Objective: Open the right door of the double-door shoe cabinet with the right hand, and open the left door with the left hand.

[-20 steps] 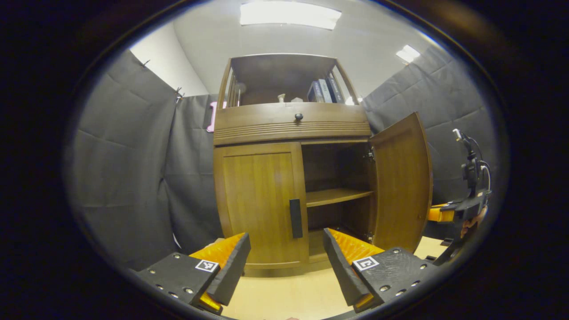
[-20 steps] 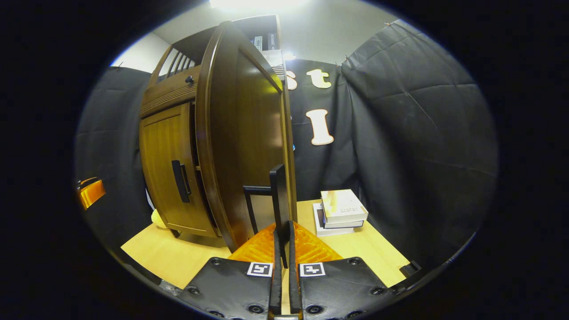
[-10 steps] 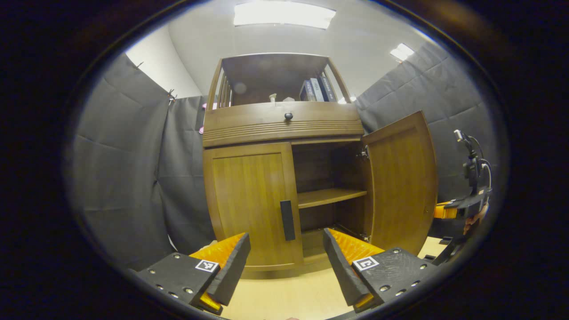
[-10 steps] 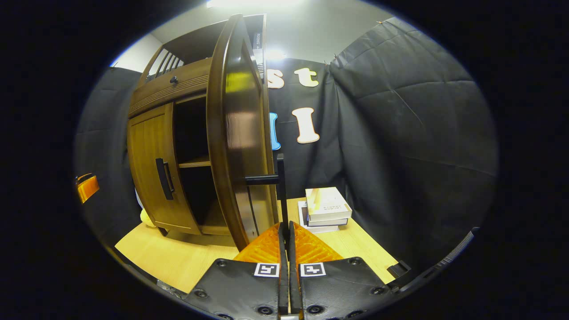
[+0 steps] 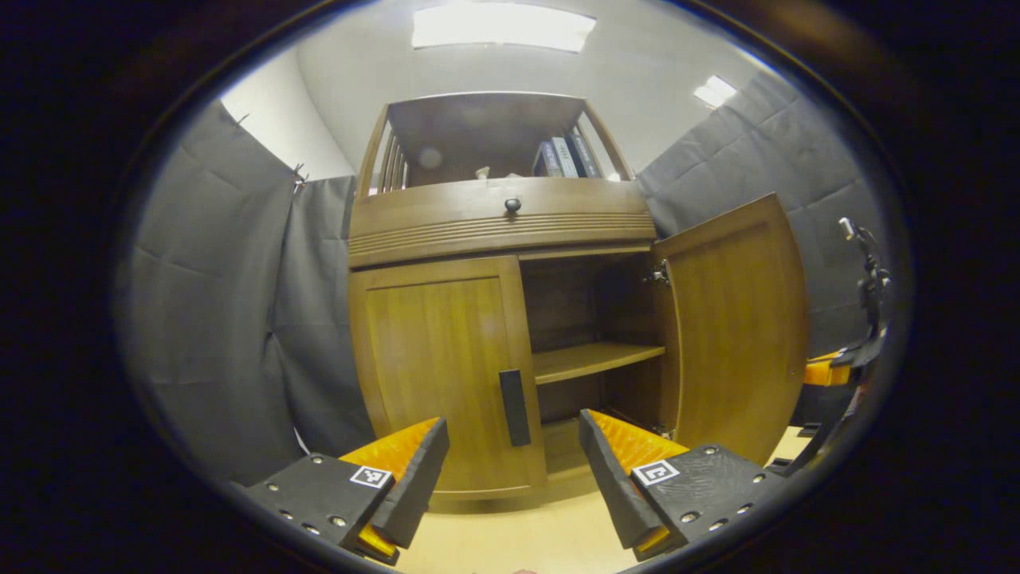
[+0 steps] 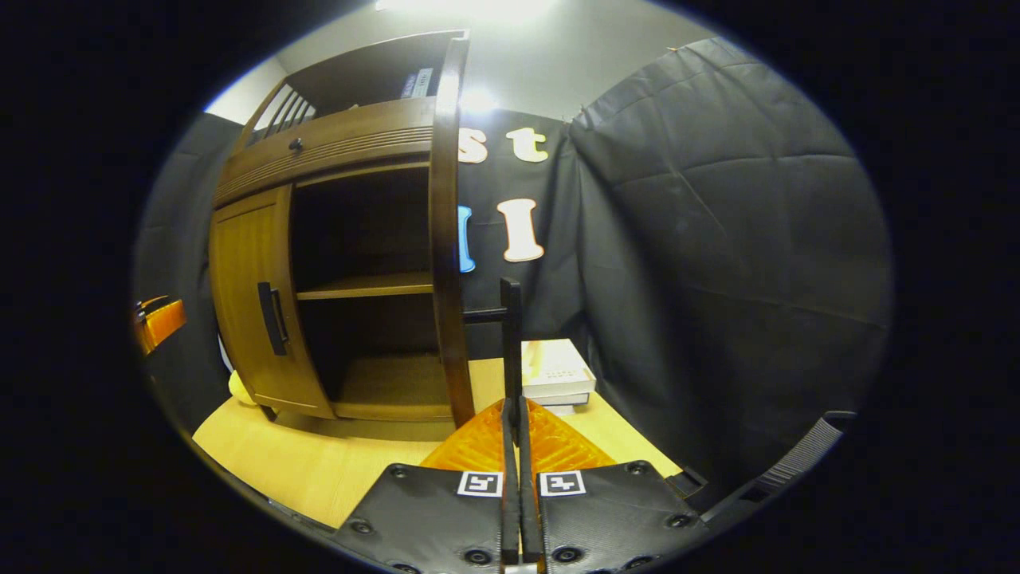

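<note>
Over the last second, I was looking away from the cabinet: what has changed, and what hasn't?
The right door swung further open, drawn by the right gripper, which stays shut on the right door handle; in the right gripper view the door now shows edge-on. The left gripper came slightly closer to the left door handle. Unchanged: the left door is closed, the left gripper open and holding nothing.

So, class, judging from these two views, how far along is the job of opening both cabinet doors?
Done: the right door is swung wide, showing the shelf inside. In hand: the right gripper is shut on the right door's handle. Left: the left door is closed, its handle untouched; the left gripper is open, short of it.
</note>
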Tool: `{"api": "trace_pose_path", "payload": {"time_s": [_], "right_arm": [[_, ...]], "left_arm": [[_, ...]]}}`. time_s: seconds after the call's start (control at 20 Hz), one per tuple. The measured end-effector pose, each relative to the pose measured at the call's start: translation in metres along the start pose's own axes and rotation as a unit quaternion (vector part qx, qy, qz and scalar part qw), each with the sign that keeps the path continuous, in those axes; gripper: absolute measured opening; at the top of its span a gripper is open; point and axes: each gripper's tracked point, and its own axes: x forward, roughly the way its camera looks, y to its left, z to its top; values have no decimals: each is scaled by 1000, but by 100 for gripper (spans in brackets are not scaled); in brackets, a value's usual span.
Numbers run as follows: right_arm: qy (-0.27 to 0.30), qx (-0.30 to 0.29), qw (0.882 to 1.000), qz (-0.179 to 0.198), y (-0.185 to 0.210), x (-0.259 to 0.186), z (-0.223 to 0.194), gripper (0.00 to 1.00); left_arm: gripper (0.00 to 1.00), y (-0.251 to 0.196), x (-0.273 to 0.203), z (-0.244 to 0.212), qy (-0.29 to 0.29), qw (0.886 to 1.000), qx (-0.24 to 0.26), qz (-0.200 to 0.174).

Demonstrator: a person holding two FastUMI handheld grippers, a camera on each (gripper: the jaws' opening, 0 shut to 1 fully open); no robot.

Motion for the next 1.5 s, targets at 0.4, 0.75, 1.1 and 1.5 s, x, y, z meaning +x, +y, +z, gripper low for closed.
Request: {"api": "trace_pose_path", "payload": {"time_s": [0.4,0.75,1.1,1.5], "right_arm": [[-29,3,999,-21,-8,-52,25,19],[-65,-49,996,-41,-8,-97,39,98],[-48,-58,996,-50,-10,-108,27,97],[-30,-54,996,-57,-16,-108,14,97]], "left_arm": [[96,-7,56,-15,-2,1000,7,-14],[94,-7,117,-33,2,1000,-1,0],[96,8,159,-65,23,999,-33,22],[96,7,192,-101,56,997,-41,15]]}}
